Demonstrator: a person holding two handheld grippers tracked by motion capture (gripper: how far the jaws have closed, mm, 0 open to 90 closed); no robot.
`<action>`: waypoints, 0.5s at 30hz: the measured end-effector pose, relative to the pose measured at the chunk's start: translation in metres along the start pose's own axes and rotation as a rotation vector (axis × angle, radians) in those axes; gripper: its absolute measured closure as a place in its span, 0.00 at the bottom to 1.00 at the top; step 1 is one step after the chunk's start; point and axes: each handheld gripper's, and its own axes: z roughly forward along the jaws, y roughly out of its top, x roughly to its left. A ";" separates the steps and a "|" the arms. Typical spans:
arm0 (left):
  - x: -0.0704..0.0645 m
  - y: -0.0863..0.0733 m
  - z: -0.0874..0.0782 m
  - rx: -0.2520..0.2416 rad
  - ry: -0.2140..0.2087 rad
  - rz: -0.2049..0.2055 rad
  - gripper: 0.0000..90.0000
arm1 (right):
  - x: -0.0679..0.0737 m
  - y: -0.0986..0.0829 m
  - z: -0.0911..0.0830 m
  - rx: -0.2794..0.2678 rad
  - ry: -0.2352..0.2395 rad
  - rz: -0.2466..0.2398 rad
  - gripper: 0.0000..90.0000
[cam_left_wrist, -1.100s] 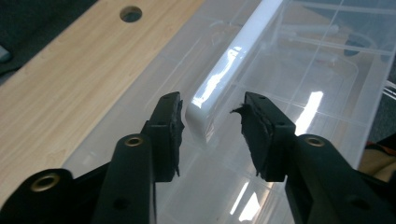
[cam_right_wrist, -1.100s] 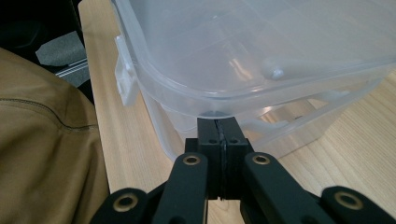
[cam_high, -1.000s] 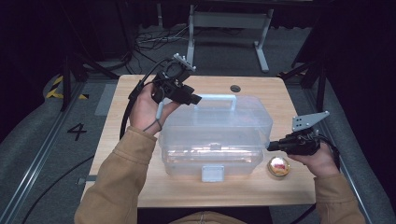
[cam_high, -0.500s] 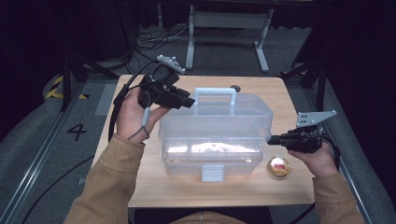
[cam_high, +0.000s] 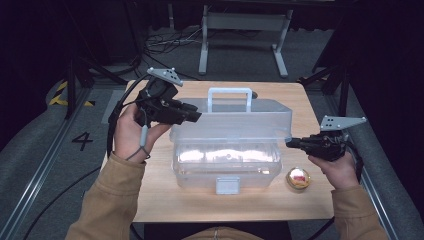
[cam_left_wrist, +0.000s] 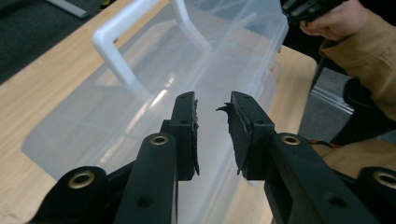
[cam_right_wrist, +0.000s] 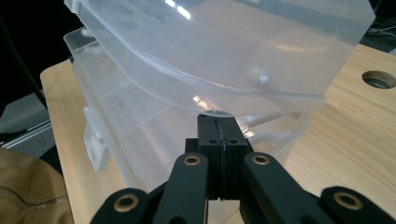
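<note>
Box lid (cam_high: 235, 117), half-raised: right gripper (cam_high: 292, 143) clenched beneath its edge, left gripper (cam_high: 196, 117) released beside it; gold tin (cam_high: 298, 178) nearby.

The left gripper (cam_high: 192, 116) is raised in the left hand (cam_high: 131, 131), jaws parted — the right gripper (cam_high: 291, 143) sits lower in the right hand (cam_high: 338, 167), jaws pressed together, both pointing inward.

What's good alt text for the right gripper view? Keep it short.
The right gripper, jaws shut together, presses up under the edge of a clear plastic box's raised lid. The open box sits below on a wooden table with a round hole.
</note>
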 end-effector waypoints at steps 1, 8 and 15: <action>0.000 -0.002 0.000 -0.001 0.002 0.000 0.79 | -0.001 0.001 0.000 -0.003 -0.001 0.004 1.00; -0.004 -0.016 0.000 -0.010 0.016 -0.005 0.79 | -0.004 0.006 0.000 -0.025 -0.008 0.032 1.00; -0.015 -0.032 0.005 -0.001 0.033 0.008 0.80 | -0.004 0.009 0.000 -0.035 -0.024 0.037 1.00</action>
